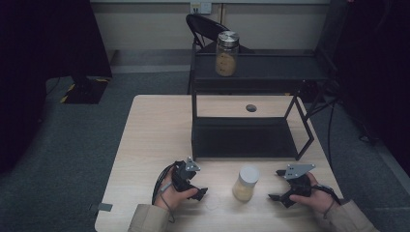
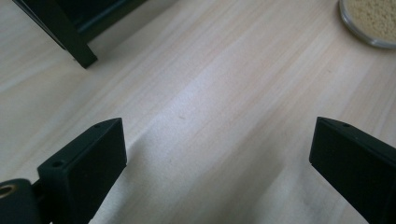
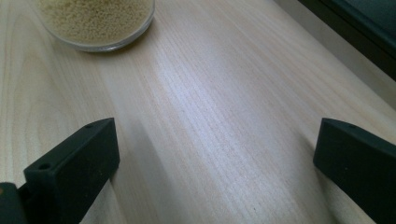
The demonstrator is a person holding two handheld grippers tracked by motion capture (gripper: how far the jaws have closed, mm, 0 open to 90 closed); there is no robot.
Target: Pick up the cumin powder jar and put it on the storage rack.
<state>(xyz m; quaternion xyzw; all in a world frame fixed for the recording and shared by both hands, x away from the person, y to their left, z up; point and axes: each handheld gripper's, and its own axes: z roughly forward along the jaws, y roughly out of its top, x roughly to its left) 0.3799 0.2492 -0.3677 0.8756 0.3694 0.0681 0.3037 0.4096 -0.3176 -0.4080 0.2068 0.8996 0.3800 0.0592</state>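
Observation:
A glass jar with a white lid (image 1: 245, 183), filled with pale yellow grains, stands on the wooden table (image 1: 154, 140) between my two grippers. My left gripper (image 1: 199, 186) rests low on the table to the jar's left, jaws spread wide with bare wood between them (image 2: 217, 149); the jar's base (image 2: 371, 21) shows at that view's top right. My right gripper (image 1: 276, 184) sits to the jar's right, also open and holding nothing (image 3: 215, 154), with the jar's base (image 3: 95, 21) at that view's top left. A second jar with a metal lid (image 1: 226, 54) stands on the rack's top shelf.
A black two-level metal rack (image 1: 244, 137) stands on the table behind the grippers; its leg (image 2: 70, 42) and its edge (image 3: 359, 28) lie close ahead of the jaws. A cable hole (image 1: 251, 108) is in the tabletop. A black chair (image 1: 205, 24) stands beyond.

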